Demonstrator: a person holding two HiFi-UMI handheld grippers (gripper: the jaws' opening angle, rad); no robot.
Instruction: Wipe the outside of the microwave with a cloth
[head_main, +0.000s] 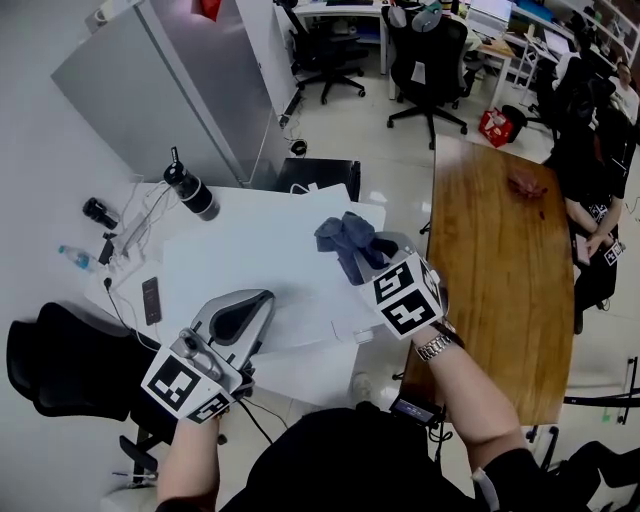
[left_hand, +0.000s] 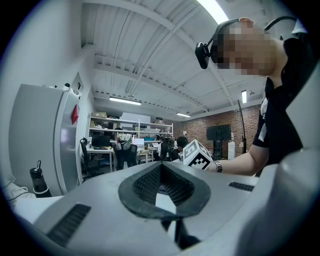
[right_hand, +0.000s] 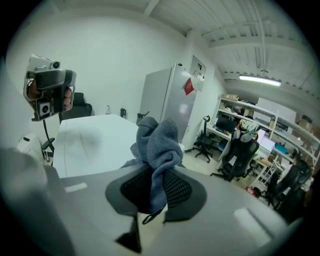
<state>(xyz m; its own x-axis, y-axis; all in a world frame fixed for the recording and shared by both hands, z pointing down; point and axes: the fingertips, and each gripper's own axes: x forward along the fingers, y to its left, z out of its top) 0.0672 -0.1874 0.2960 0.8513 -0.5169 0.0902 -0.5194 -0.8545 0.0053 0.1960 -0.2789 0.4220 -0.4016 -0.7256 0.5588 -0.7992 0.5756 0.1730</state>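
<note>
My right gripper (head_main: 366, 256) is shut on a bunched grey-blue cloth (head_main: 347, 236) and holds it over the right part of the white table (head_main: 250, 250). In the right gripper view the cloth (right_hand: 157, 144) stands up out of the jaws and a strip of it hangs down between the black pads (right_hand: 177, 189). My left gripper (head_main: 262, 298) is low at the table's front left, its jaws meeting at the tips with nothing between them. The left gripper view looks level across the room past its pads (left_hand: 176, 186). No microwave shows in any view.
A black bottle (head_main: 190, 189), a small black device (head_main: 100, 212), a clear water bottle (head_main: 75, 258), cables and a dark phone (head_main: 151, 300) lie on the table's left. A wooden table (head_main: 505, 270) stands to the right, a tall grey cabinet (head_main: 170, 80) behind, a black chair (head_main: 60, 365) at the left.
</note>
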